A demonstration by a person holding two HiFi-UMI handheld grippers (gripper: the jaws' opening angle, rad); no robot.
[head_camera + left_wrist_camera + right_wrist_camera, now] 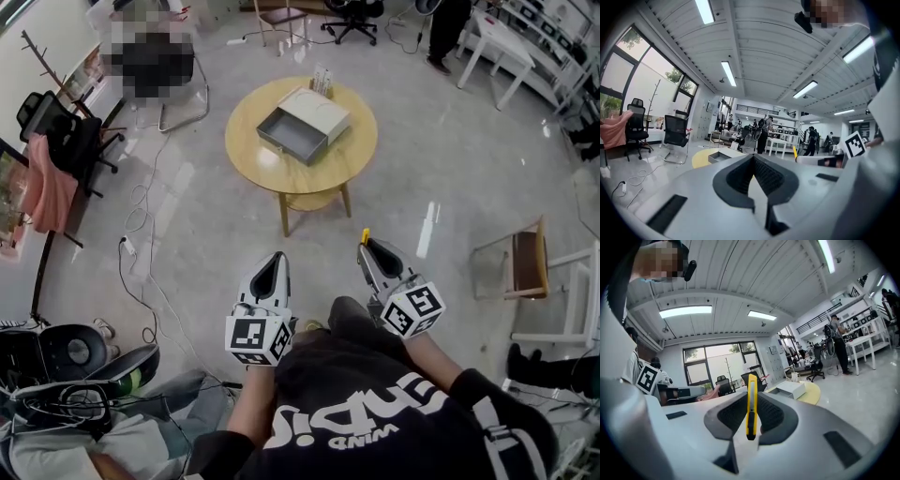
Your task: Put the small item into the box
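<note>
Yellow utility knife (751,404) was seen clamped between the jaws of the right gripper (372,251), held near the body and well apart from the open box (302,127) on the round wooden table (253,159). Left gripper (753,161) was closed on nothing. Biggest worry, probably: the slim knife could be pivoted or slid loose during the carry, or snagged on the box rim. Its long axis was lined up with the jaws, tip poking out toward the table.

Open floor (319,246) ahead to round table (358,155) and box (305,127); cables (139,199) leftward.
</note>
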